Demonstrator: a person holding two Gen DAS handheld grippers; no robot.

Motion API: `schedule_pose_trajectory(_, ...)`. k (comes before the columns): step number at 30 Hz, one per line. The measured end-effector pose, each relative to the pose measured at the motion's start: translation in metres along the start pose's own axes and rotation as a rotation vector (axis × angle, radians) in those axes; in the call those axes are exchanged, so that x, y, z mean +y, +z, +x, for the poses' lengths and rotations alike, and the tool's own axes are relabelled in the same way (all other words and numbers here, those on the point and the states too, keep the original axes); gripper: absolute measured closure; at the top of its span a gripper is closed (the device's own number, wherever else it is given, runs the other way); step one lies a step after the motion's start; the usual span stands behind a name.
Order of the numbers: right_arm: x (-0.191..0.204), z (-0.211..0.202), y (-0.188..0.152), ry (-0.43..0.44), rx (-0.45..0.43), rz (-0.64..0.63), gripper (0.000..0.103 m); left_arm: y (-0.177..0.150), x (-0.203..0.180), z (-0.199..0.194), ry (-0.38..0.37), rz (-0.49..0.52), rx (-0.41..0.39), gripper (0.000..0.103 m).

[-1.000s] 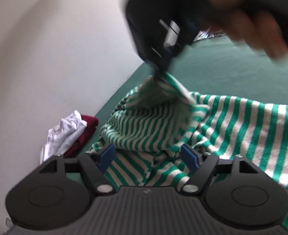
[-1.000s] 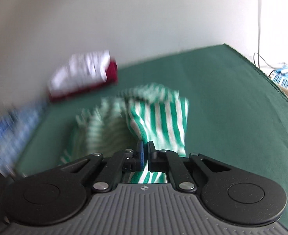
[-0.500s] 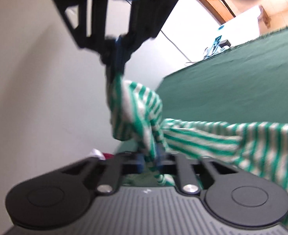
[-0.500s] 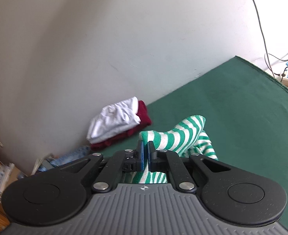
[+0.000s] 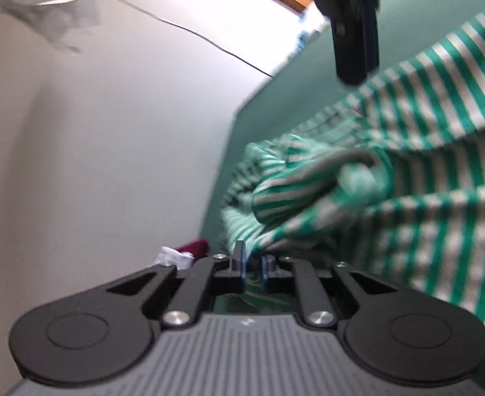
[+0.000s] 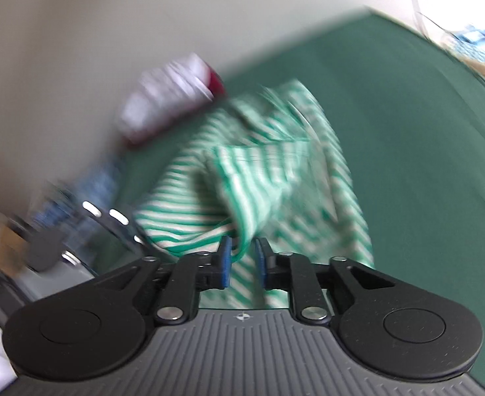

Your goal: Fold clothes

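Note:
A green-and-white striped garment [image 5: 407, 171] hangs bunched over the dark green table cover [image 5: 308, 76]. My left gripper [image 5: 252, 265] is shut on a fold of its lower edge. In the same view my right gripper [image 5: 354, 33] hovers blurred just above the cloth at the top right. From the right wrist view, the striped garment [image 6: 262, 171] lies crumpled on the green cover [image 6: 424, 132]. There my right gripper [image 6: 242, 262] has its blue pads parted, with a loose fold of cloth passing between them. Both views are motion-blurred.
A folded pile of white and dark red clothes [image 6: 173, 95] lies by the white wall [image 5: 110, 148], also glimpsed as the pile [image 5: 183, 252] in the left view. Blurred clutter [image 6: 60, 224] sits beyond the table's left end. A cable [image 5: 192, 33] runs along the wall.
My right gripper's fingers have parted after being shut on the garment, and it has swung down toward the table. The left gripper keeps its hold and has turned; the garment has dropped lower.

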State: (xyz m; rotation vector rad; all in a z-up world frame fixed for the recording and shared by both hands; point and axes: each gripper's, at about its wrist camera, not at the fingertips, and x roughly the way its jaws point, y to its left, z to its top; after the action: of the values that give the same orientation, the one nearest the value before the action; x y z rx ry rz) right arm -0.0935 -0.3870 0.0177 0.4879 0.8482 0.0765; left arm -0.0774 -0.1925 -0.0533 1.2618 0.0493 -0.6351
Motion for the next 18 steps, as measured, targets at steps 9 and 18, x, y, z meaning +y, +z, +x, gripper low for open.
schedule_pose_trajectory(9, 0.056, 0.041, 0.031, 0.032, -0.194, -0.262, 0.041, 0.007, -0.009, 0.002, 0.009, -0.059, 0.056, 0.088)
schedule_pose_trajectory(18, 0.034, 0.053, 0.073, -0.014, -0.21, -0.115, 0.102, -0.002, 0.031, 0.005, 0.064, -0.171, 0.096, 0.087)
